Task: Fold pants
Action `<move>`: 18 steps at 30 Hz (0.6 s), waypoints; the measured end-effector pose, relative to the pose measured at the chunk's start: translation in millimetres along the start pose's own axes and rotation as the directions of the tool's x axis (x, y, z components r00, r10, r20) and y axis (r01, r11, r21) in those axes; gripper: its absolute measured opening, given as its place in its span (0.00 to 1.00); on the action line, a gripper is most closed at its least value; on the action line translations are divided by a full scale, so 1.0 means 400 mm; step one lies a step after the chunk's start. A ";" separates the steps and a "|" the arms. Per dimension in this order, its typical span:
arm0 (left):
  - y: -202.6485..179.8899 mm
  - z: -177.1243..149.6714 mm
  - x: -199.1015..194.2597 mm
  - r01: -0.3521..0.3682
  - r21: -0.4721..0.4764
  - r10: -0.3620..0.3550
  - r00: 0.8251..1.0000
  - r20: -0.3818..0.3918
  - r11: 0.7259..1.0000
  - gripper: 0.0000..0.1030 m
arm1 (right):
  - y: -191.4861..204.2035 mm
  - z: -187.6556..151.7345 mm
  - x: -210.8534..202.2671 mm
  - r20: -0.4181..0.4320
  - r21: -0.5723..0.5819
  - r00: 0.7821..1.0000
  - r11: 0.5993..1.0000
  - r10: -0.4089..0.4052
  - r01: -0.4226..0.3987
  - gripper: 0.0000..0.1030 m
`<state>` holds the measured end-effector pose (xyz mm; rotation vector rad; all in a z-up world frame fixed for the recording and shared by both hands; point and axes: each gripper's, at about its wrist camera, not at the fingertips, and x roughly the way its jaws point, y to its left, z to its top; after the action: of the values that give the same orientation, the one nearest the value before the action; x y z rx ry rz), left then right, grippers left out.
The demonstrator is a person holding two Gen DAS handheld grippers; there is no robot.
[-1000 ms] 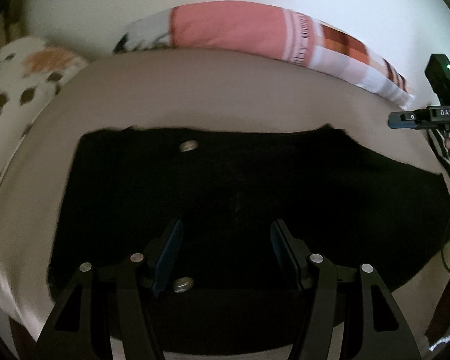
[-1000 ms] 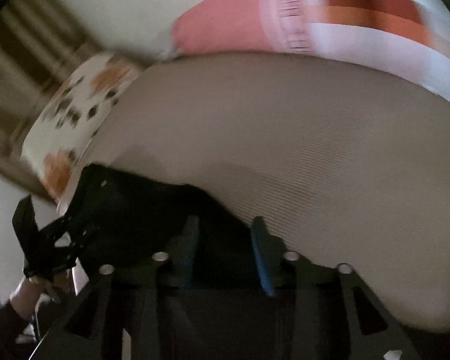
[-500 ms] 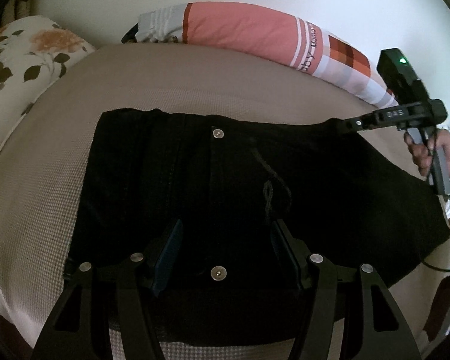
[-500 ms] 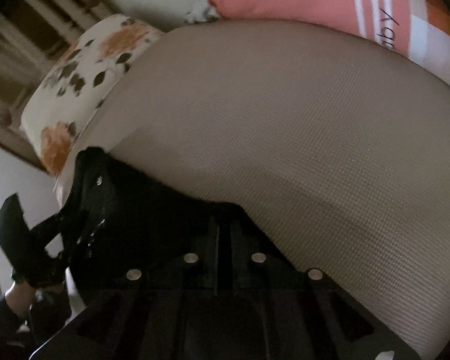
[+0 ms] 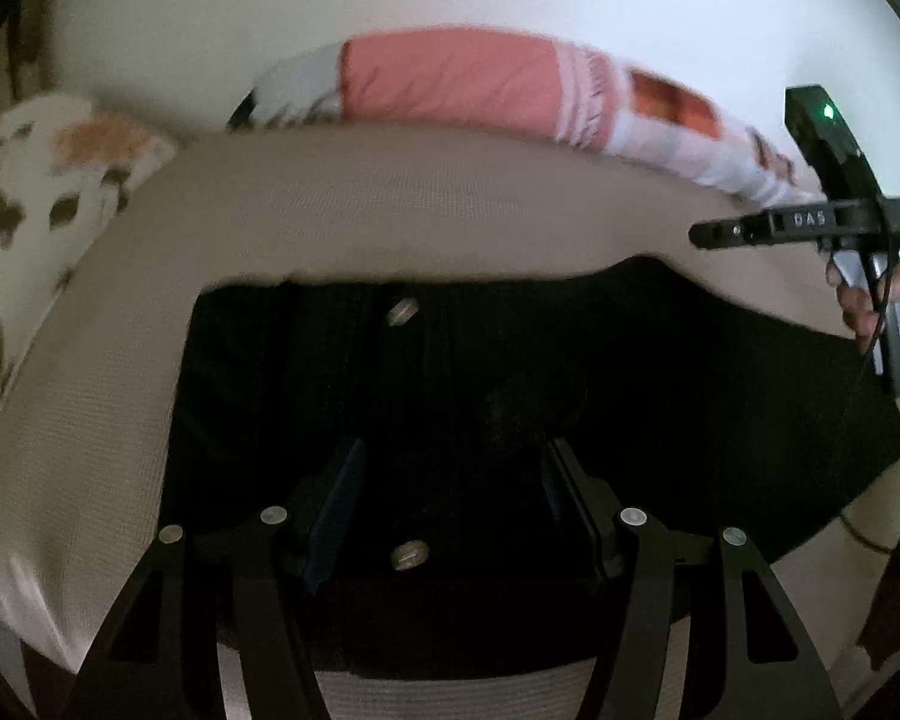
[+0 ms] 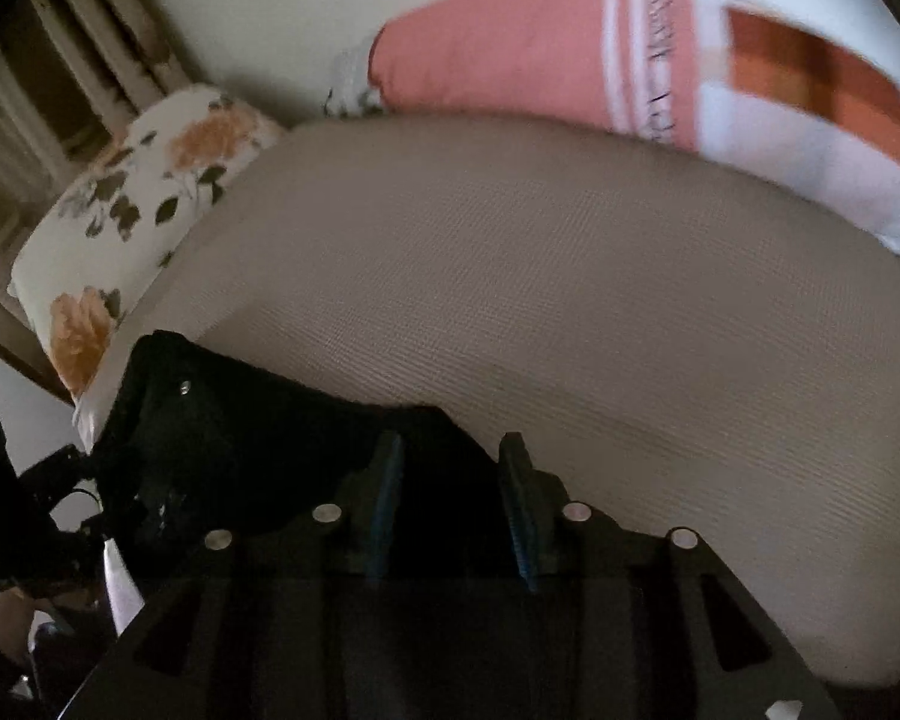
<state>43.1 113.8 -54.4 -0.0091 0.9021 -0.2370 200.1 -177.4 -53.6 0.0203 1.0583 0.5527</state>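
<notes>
The black pants (image 5: 510,396) lie spread flat on the bed (image 5: 390,204), which has a tan cover; two little metal buttons show on them, one near the far edge (image 5: 402,310) and one close to the left tongs (image 5: 450,510); the left tongs are wide open, one finger on each side of the near button, and they hold nothing; the right tongs (image 6: 453,510) are partly open over the other end of the pants, and no cloth looks pinched between them; from the left camera the right tongs (image 5: 705,235) seem just off the far corner of the pants; a pink pillow (image 5: 480,84) and a flowery pillow (image 6: 150,192) sit at the back, away from the pants; things could go wrong from here, I think; if the tongs close too high they may grab only air; if they close too deep they may catch the bed cover too, and it will come up with the pants; if one side grabs and the other misses, the fold will turn out crooked; the pictures are blurry, so the tongs may be moving fast, and that makes a miss more likely.
</notes>
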 end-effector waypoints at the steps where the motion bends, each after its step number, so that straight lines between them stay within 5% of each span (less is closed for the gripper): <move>1: -0.022 0.010 -0.003 0.019 0.018 -0.019 1.000 0.011 1.000 0.60 | -0.007 -0.018 -0.022 0.007 0.007 1.000 1.000 -0.013 0.013 0.34; 7: -0.190 0.066 0.064 0.134 0.139 -0.135 0.991 0.001 0.981 0.61 | -0.069 -0.167 -0.084 -0.012 0.084 0.992 0.989 -0.124 0.125 0.35; 12: -0.319 0.107 0.161 0.221 0.143 -0.214 0.975 -0.066 0.965 0.61 | -0.143 -0.293 -0.113 -0.046 0.184 0.986 0.969 -0.162 0.167 0.35; 18: -0.395 0.108 0.251 0.207 0.142 -0.191 0.974 -0.120 0.968 0.61 | -0.216 -0.413 -0.178 -0.040 0.268 0.974 0.936 -0.225 0.227 0.34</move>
<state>104.9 -64.7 -88.8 0.0564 0.9872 -0.4981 73.4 -323.7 -102.1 0.1356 1.1220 0.1966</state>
